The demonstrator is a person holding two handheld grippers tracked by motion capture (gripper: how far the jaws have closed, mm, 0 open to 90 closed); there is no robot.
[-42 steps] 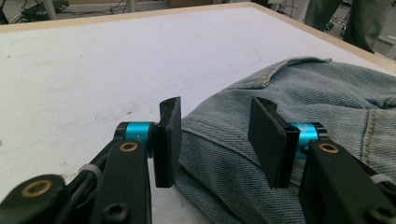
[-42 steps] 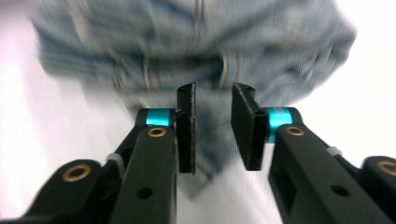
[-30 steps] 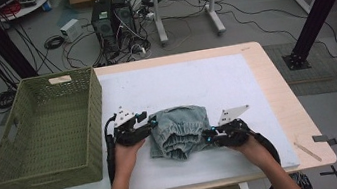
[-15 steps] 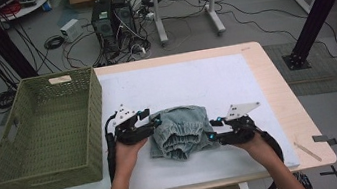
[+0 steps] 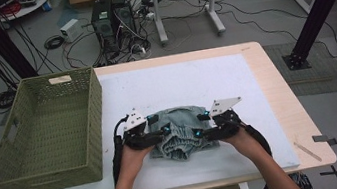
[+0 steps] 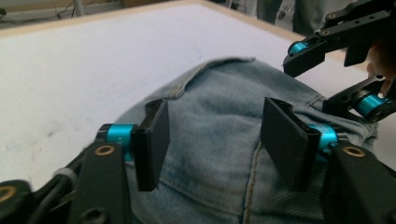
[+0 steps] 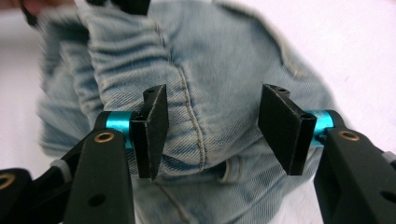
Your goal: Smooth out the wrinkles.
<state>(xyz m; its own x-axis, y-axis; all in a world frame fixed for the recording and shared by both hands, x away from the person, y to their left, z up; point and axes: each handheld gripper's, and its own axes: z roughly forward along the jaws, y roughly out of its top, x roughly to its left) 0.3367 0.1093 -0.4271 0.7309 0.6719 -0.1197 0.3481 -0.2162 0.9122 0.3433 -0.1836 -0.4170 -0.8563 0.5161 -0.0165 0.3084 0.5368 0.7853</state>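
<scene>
Denim, a folded light-blue garment with an elastic waistband (image 5: 178,132), lies on the white mat (image 5: 180,85) of the wooden table (image 5: 277,88) in the high view, right of the green woven basket (image 5: 45,128), with the left gripper (image 5: 160,132) at its left edge and the right gripper (image 5: 200,124) at its right edge. Left gripper view: the left gripper (image 6: 212,140) has its jaws parted above the denim, pads apparently clear of it, having just opened, and the right gripper (image 6: 336,70) stands opposite, also parted. Right gripper view, somewhat blurred: the right gripper (image 7: 212,126) has just been opening and holds nothing, the gathered waistband lying beneath the gap.
</scene>
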